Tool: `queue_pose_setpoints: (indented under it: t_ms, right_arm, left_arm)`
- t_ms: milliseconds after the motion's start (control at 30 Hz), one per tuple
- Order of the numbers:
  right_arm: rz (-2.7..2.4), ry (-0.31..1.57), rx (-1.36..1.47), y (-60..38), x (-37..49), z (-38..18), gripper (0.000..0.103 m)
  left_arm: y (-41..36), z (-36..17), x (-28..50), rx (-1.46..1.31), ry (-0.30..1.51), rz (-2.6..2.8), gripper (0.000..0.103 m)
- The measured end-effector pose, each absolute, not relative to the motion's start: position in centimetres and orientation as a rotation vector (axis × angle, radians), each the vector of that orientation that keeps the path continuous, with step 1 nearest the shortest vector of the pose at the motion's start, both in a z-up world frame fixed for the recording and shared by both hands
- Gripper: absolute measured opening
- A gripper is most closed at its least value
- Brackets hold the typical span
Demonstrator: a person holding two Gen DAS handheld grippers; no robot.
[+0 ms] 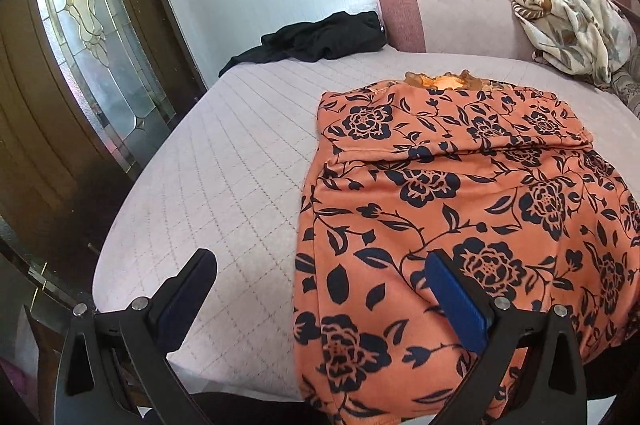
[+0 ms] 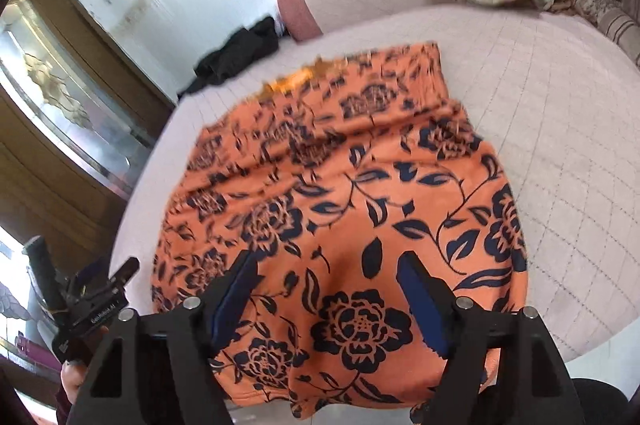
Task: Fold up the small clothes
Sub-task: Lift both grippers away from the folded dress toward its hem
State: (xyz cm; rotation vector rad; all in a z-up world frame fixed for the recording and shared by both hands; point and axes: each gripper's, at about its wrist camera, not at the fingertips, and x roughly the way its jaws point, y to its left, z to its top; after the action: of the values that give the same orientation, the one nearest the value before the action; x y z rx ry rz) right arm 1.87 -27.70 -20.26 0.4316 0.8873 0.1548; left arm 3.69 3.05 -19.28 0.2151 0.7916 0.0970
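Note:
An orange garment with dark blue flowers (image 1: 460, 193) lies spread on the pale quilted bed (image 1: 224, 153), its sleeves folded in across the upper part and its near hem hanging over the bed's front edge. My left gripper (image 1: 320, 265) is open and empty, straddling the garment's left edge near the hem. In the right wrist view the garment (image 2: 360, 185) fills the middle. My right gripper (image 2: 326, 265) is open and empty, just above the garment's lower part. The left gripper (image 2: 96, 293) shows at the lower left of that view, beside the bed's corner.
A crumpled black garment (image 1: 320, 39) lies at the bed's far left corner. A pink headboard (image 1: 448, 13) has a cream floral blanket (image 1: 572, 21) on it. A wooden door with patterned glass (image 1: 80, 37) stands left of the bed.

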Motion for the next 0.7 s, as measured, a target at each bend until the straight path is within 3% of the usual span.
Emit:
queue_pose_setpoints:
  t_ms: [333,700]
  right_arm:
    - [0.126,0.846,0.398,-29.7,-0.7,-18.3,0.076]
    - [0.062,0.861,0.449,-32.7,-2.3,-19.2,0.076]
  left_arm:
    - [2.8,-19.2,2.2,0.230,0.813,0.109,0.103]
    - [8.6,-23.4,0.9,0.124,0.984,0.195,0.103]
